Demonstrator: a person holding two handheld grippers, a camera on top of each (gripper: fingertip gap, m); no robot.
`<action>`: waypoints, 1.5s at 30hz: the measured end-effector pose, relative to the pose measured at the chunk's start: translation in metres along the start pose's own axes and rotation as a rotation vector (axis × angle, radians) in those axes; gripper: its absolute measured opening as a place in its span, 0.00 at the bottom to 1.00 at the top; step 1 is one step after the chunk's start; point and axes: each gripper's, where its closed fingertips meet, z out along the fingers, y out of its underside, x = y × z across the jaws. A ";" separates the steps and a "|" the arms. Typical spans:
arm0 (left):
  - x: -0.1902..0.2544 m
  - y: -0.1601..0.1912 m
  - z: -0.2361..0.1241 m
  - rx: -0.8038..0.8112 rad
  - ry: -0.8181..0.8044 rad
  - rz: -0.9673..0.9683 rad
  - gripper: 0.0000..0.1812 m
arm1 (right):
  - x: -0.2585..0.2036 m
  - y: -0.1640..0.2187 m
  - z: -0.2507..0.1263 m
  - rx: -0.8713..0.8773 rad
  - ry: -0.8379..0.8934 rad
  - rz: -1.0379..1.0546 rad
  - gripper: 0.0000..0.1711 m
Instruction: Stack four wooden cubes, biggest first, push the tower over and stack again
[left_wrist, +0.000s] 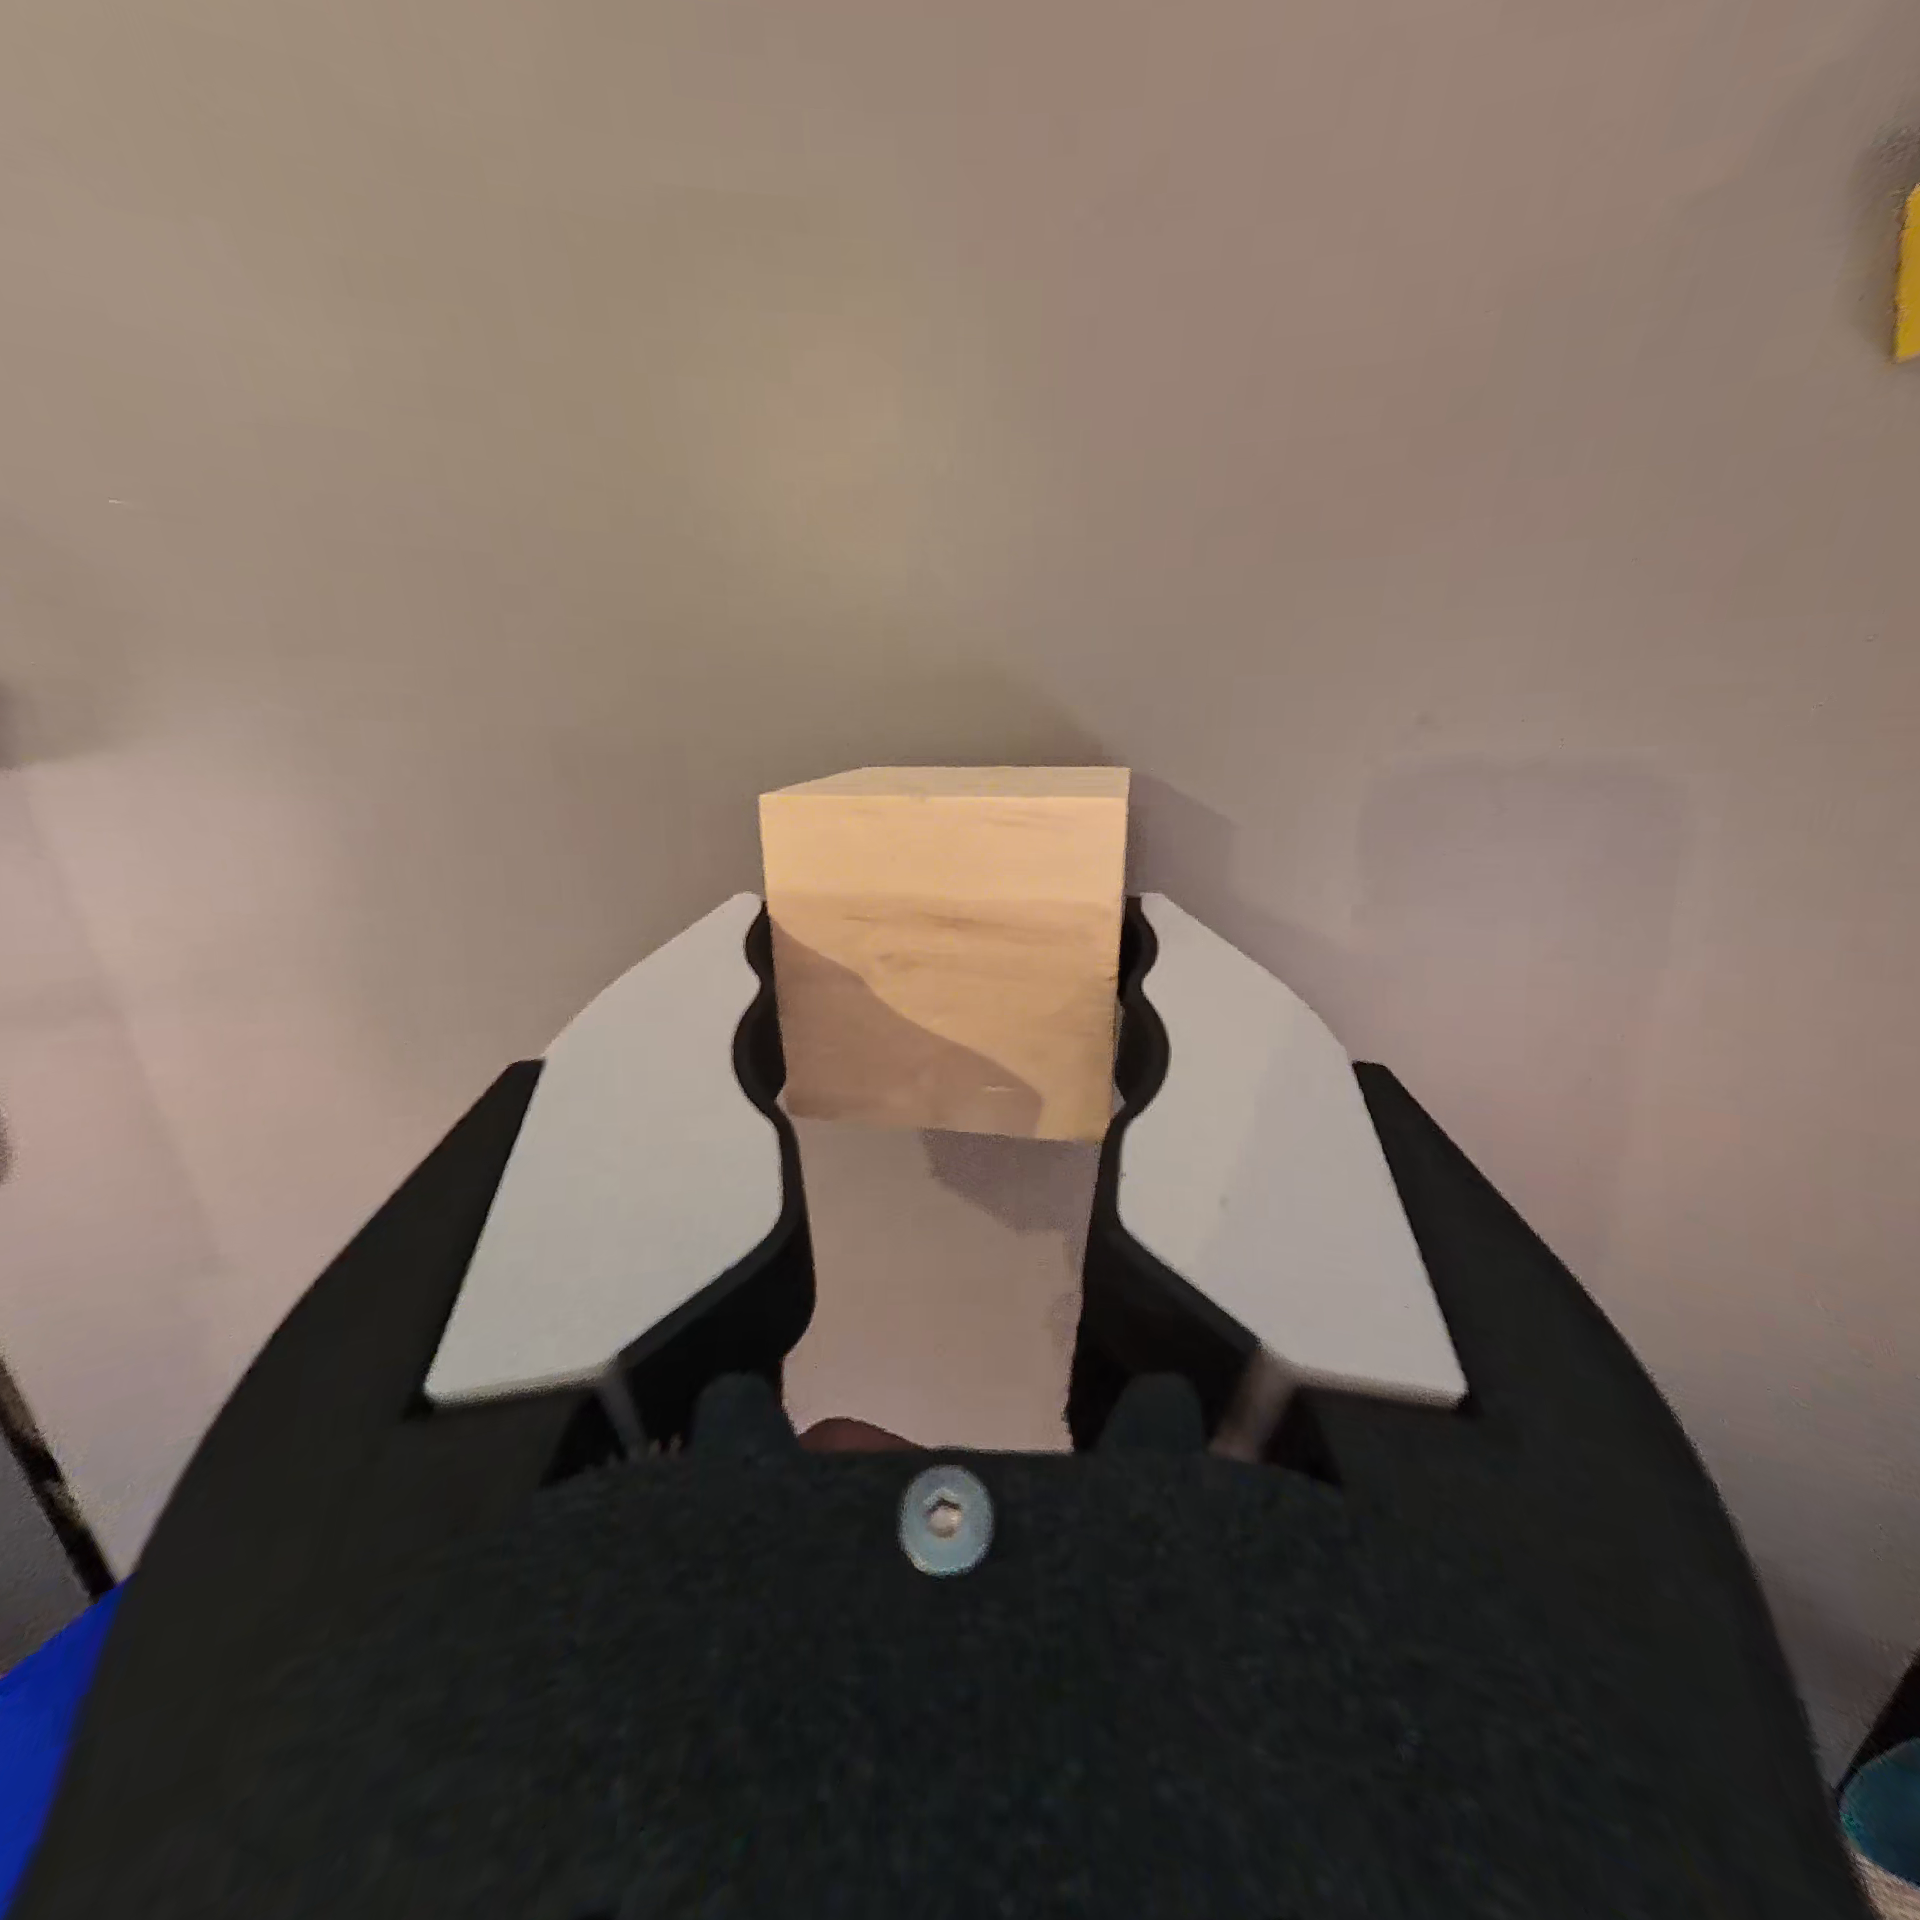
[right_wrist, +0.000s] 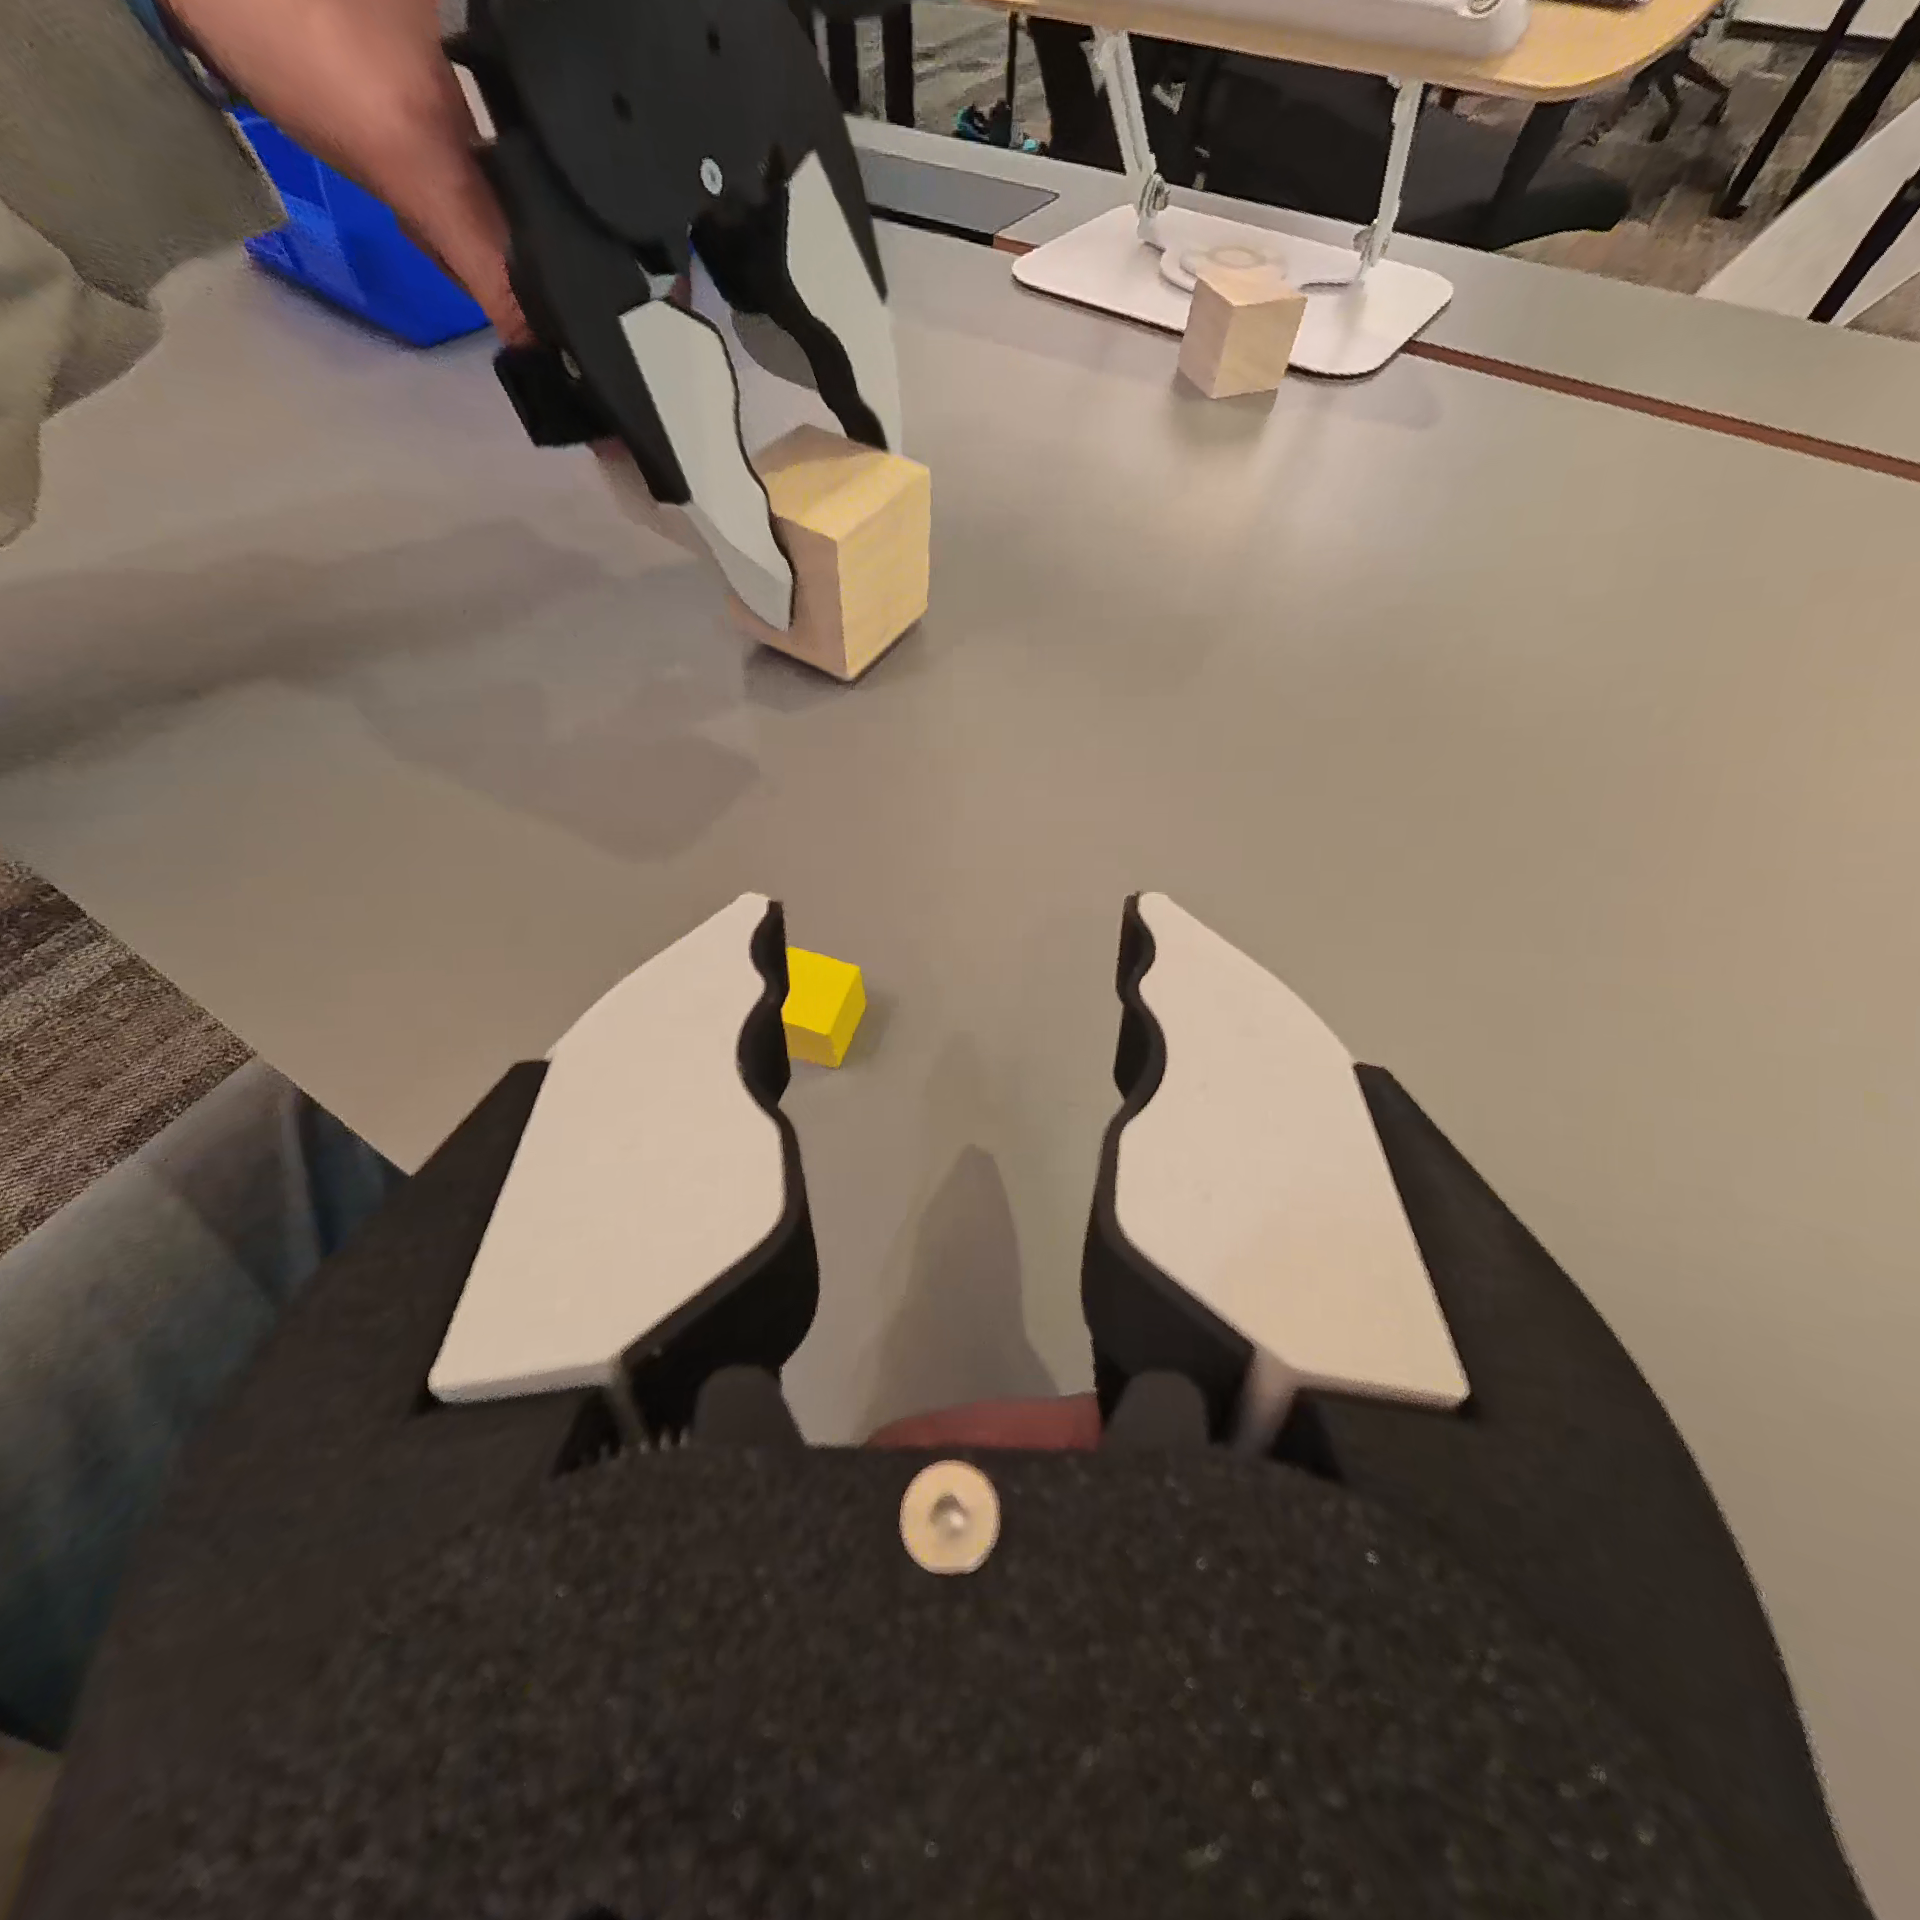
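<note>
- Left gripper (right_wrist: 821, 520) jaws clamped on the large pale wooden cube (right_wrist: 857, 551), flat faces gripped; cube tilted, low over the middle of the grey worktop (right_wrist: 1351, 779), contact unclear.
- Right gripper (right_wrist: 951, 997) jaws spread, holding nothing; small yellow wooden cube (right_wrist: 823, 1006) lies just ahead, beside the left jaw tip, near the worktop's near edge. Right gripper is nearer it.
- Second pale wooden cube (right_wrist: 1242, 327) sits toward the far edge, touching a white stand base (right_wrist: 1382, 301).
- No readable writing.
</note>
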 end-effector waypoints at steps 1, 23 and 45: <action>0.001 0.001 0.003 0.000 0.001 -0.002 0.34 | -0.001 0.001 0.001 -0.004 -0.001 -0.002 0.36; 0.092 0.081 -0.089 0.845 -0.576 -1.084 0.40 | 0.019 -0.017 0.039 -0.019 0.025 -0.065 0.37; 0.109 0.065 -0.092 0.854 -0.560 -0.918 0.36 | 0.143 -0.104 0.391 -0.434 -0.061 -0.313 0.39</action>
